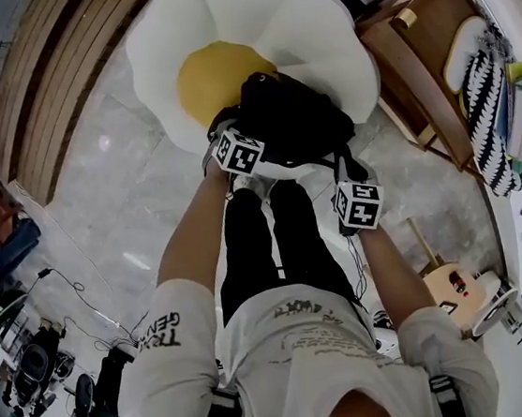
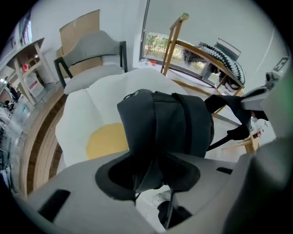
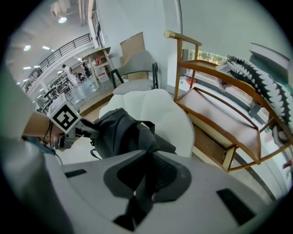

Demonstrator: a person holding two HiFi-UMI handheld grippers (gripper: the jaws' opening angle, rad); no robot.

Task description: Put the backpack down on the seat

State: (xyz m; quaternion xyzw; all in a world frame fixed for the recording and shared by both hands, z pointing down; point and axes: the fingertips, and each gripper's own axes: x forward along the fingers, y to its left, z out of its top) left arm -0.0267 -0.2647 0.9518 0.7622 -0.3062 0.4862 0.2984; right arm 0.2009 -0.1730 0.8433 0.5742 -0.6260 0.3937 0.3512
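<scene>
A black backpack rests on the white seat with a yellow egg-yolk centre, at its front edge. My left gripper is at the bag's left side. In the left gripper view the jaws of the left gripper stand apart, with the backpack fabric and a strap loose between them. My right gripper is at the bag's right side. In the right gripper view the right gripper is shut on a black strap of the backpack, which lies against the seat.
A wooden bench with a striped cushion stands right of the seat. A grey chair is behind it, and a slatted wooden platform runs along the left. A small wooden stool is by my right leg. Cables lie on the floor at left.
</scene>
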